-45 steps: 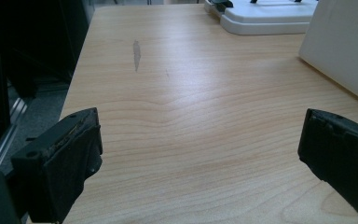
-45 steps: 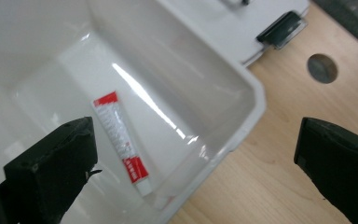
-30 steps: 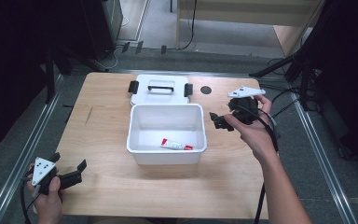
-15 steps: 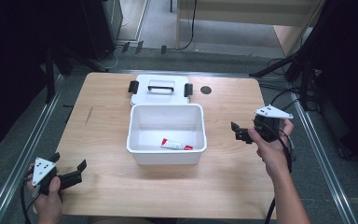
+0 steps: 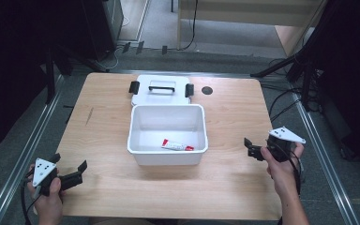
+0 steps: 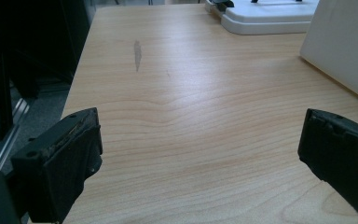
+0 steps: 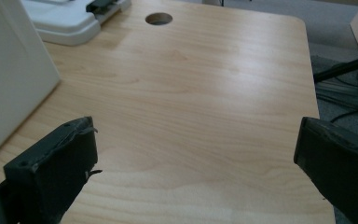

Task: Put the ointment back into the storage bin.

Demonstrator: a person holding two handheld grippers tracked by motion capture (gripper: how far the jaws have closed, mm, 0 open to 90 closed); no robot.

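Right gripper [image 5: 252,149] now back from white bin [image 5: 168,158], tube [image 5: 177,146] well clear of spread jaws.

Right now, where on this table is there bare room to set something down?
Bare wood lies left of the white bin, up to the left gripper, and right of it, between the bin and the right gripper. The near edge strip is free too. Behind the bin it is crowded: the lid lies there, beside the table hole.
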